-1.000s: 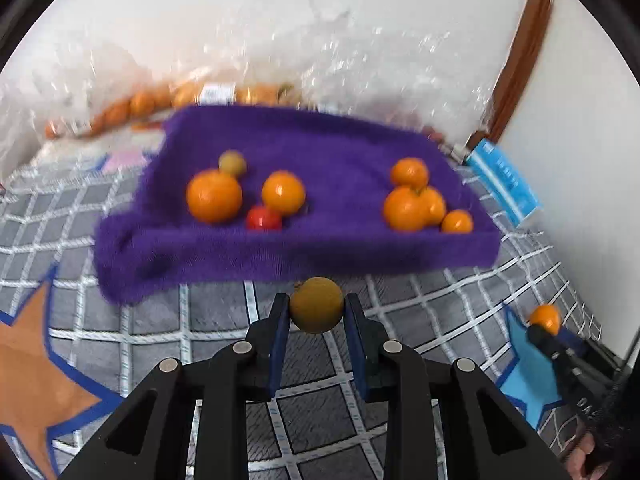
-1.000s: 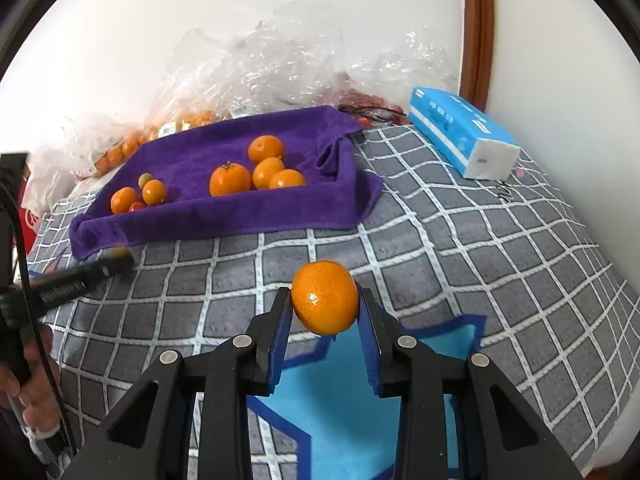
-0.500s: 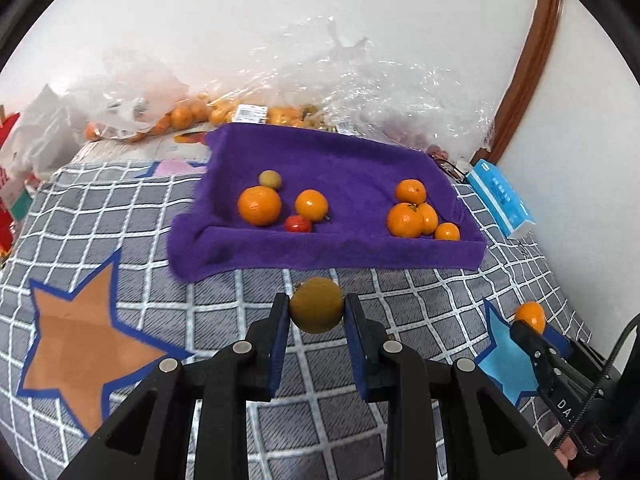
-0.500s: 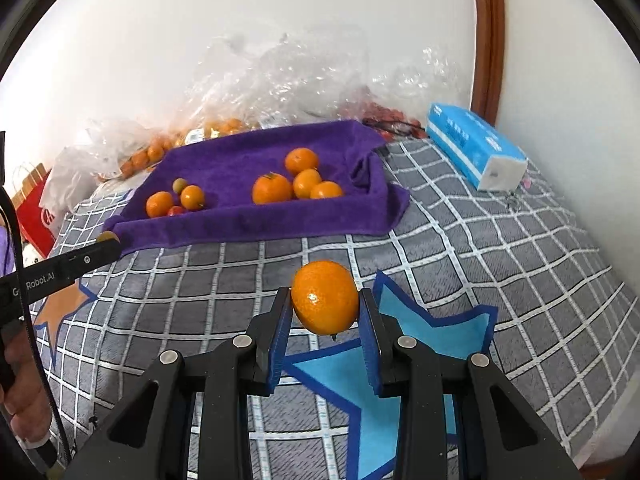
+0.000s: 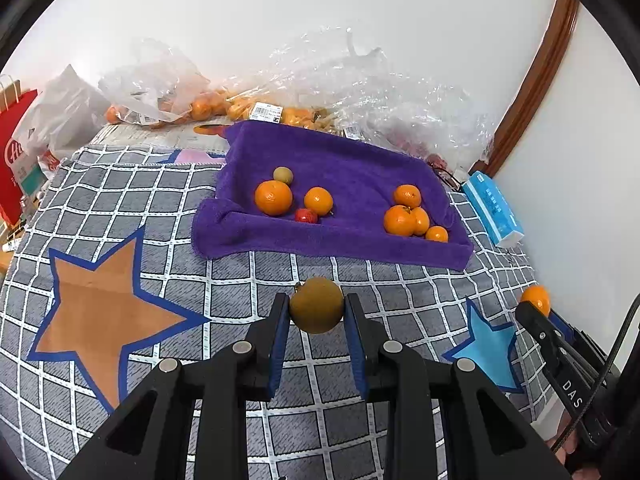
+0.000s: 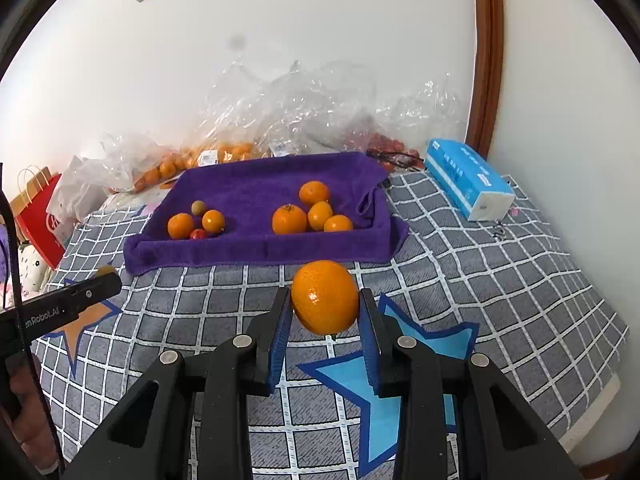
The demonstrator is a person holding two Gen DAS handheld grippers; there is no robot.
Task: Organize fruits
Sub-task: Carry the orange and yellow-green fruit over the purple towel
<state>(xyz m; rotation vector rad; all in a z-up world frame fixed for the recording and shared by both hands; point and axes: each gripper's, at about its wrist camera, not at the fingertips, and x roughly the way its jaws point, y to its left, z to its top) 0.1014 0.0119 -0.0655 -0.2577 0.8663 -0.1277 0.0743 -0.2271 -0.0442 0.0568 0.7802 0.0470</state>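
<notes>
My left gripper (image 5: pixel 317 312) is shut on a small brown round fruit (image 5: pixel 316 304), held above the checked cloth. My right gripper (image 6: pixel 325 304) is shut on an orange (image 6: pixel 325 295), also in the air. Beyond both lies a purple towel (image 5: pixel 360 172) (image 6: pixel 256 188) with raised edges. On its left part sit two oranges (image 5: pixel 274 198), a small red fruit (image 5: pixel 306 215) and a brownish fruit (image 5: pixel 283 175). On its right part several oranges (image 5: pixel 402 220) (image 6: pixel 308 212) cluster together. In the left wrist view the right gripper's tip with its orange (image 5: pixel 536 298) shows at far right.
Clear plastic bags with oranges (image 5: pixel 208 106) and red fruit (image 6: pixel 384 146) lie against the wall behind the towel. A blue tissue pack (image 6: pixel 468 178) lies to the right, a red paper bag (image 5: pixel 18 148) at far left. The cloth shows an orange star (image 5: pixel 104 304) and a blue star (image 6: pixel 384 380).
Both grippers have risen and drawn back from the towel, each still holding its fruit; the towel looks smaller and farther, and more of the checked cloth shows.
</notes>
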